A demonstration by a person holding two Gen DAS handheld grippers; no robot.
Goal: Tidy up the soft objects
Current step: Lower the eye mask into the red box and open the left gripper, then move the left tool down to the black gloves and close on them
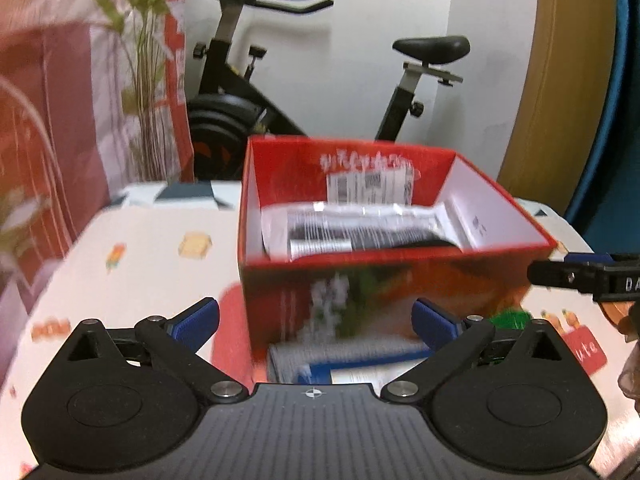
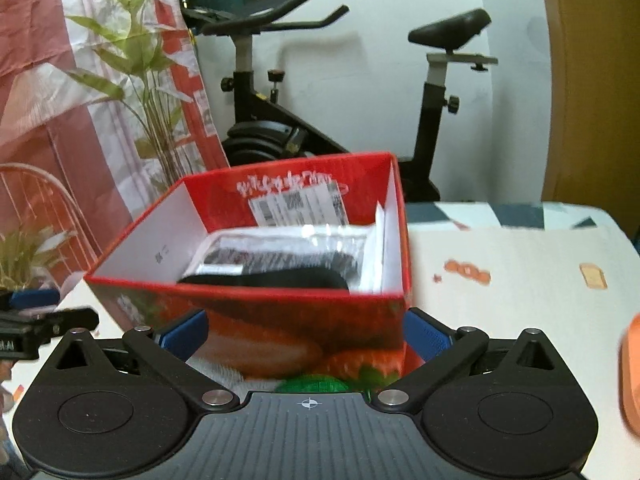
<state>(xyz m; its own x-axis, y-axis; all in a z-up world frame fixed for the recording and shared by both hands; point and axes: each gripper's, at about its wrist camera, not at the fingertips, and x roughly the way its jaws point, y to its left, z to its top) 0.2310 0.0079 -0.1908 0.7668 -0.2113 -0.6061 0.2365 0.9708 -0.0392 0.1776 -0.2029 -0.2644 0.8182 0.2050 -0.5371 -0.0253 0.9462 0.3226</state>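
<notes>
My left gripper has its two blue pads spread wide, gripping nothing; one grey folded cloth lies between them against the front wall of the one red box. My right gripper is likewise spread, its two pads flanking the box's near corner, one green item below. Inside the box I count one plastic-wrapped dark bundle. One exercise bike stands behind the table.

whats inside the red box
In the red box: a clear plastic packet holding something black, with white paper by one wall. The box floor underneath is hidden.
</notes>
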